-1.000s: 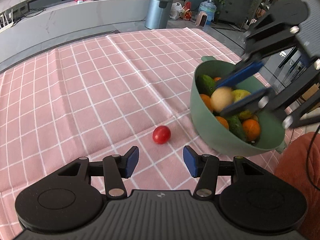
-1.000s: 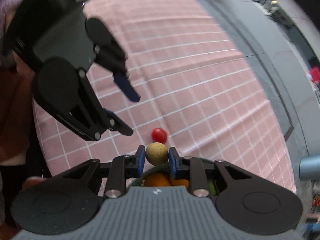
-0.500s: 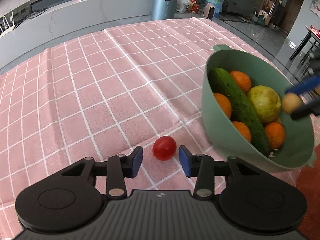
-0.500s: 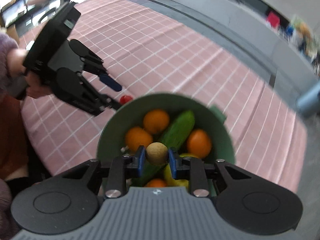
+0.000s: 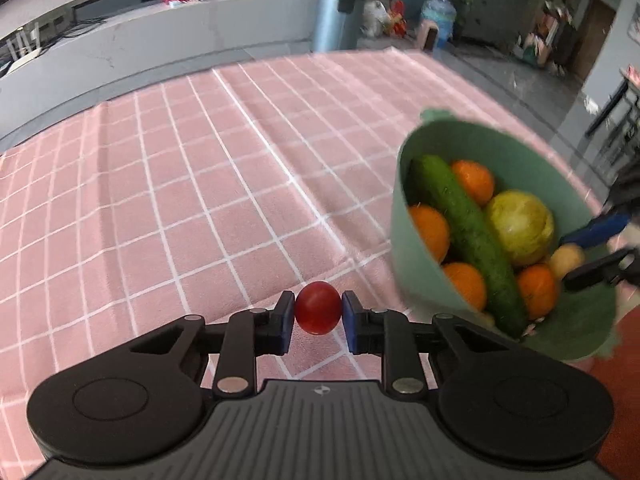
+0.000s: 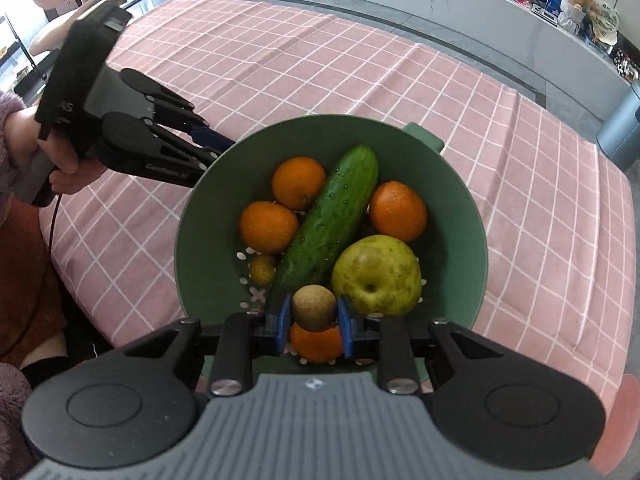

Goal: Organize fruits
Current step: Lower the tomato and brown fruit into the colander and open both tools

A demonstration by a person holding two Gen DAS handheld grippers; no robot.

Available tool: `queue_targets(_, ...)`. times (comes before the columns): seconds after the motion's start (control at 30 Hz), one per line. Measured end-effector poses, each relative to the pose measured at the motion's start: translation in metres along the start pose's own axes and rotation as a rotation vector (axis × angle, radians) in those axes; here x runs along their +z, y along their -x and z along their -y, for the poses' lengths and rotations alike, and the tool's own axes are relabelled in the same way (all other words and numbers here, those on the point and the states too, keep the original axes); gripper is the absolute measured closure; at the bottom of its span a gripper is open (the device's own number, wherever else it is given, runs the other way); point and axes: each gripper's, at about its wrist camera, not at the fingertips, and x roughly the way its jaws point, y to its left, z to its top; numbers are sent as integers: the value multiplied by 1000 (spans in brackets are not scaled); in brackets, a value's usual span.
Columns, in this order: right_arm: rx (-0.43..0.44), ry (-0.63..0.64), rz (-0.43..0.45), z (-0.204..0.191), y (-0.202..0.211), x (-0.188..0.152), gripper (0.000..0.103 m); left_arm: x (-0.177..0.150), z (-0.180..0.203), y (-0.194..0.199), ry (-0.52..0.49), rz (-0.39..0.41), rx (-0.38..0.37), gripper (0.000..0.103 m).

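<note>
My left gripper [image 5: 318, 315] is shut on a small red tomato [image 5: 318, 307] just above the pink checked cloth [image 5: 192, 200], left of the green colander bowl [image 5: 424, 288]. The bowl [image 6: 452, 216] holds several oranges [image 6: 298, 182], a cucumber [image 6: 332, 220] and a yellow-green pear [image 6: 378, 274]. My right gripper [image 6: 314, 316] is over the bowl's near side, its blue pads slightly apart around a small round brown fruit [image 6: 314, 307] that rests on an orange [image 6: 316, 342]. The right gripper's fingers [image 5: 596, 230] show at the bowl's right in the left wrist view.
The bowl stands near the table's front right corner. The cloth stretches far and left of it. A grey counter [image 5: 160, 36] and a bin [image 5: 338, 16] stand beyond the table. The left gripper body [image 6: 120, 120] and hand are left of the bowl.
My left gripper moved forward and closed on the tomato. My right gripper lowered the brown fruit into the bowl and its pads parted slightly.
</note>
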Motion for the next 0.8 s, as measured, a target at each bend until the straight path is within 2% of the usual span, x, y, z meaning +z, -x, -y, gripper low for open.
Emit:
queue_targets(0.13,45,-31,9,0,1,-1,82,6,7,36,19,43,-72,75)
queue_targets(0.3,76,-69,10,-4,0,-1,82,21,40,59,-102,17,-169,75)
queue_targets(0.4,81,-73,-8,-8,-4,-1,82,28,66,55,-189,-35,-180,75)
queue_targets(0.5,80,-101,-37,-9,-9,-2,82,33,83,37,-223,-126,-161,75)
queue_targets(0.7,80,-130,-68,-11,-16,1,82,39,85,8,-176,-237,-144,75)
queue_targets(0.8,72,-124,-81,-14,-18,2,81,37,85,4,-171,-258,-141,75)
